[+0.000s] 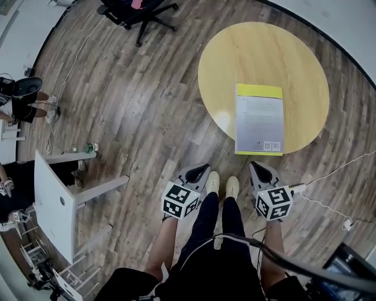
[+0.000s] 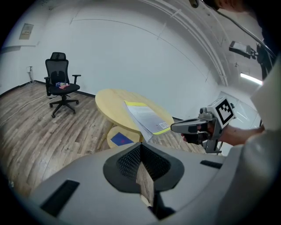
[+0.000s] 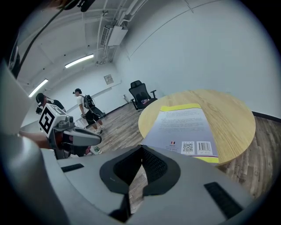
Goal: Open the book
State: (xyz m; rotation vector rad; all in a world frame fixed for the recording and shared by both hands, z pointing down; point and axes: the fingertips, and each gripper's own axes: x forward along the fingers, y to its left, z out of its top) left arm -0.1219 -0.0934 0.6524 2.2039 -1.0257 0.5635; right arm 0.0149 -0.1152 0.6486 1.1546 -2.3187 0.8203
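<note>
A book [image 1: 259, 120] lies shut, back cover up, white with a yellow band, near the front edge of a round yellow table [image 1: 258, 53]. It also shows in the left gripper view as the book [image 2: 147, 117] overhanging the table [image 2: 109, 103], and in the right gripper view as the book [image 3: 184, 127]. My left gripper [image 1: 201, 170] and right gripper [image 1: 259, 167] are held low beside the person's legs, short of the table, touching nothing. Both sets of jaws meet at the tips with nothing between them, seen at the left gripper [image 2: 141, 147] and the right gripper [image 3: 141, 149].
A black office chair [image 1: 138, 12] stands on the wood floor at the far left. A white desk [image 1: 56, 200] sits at the left. A white cable [image 1: 335, 170] runs across the floor on the right. Two people [image 3: 85, 110] stand in the background.
</note>
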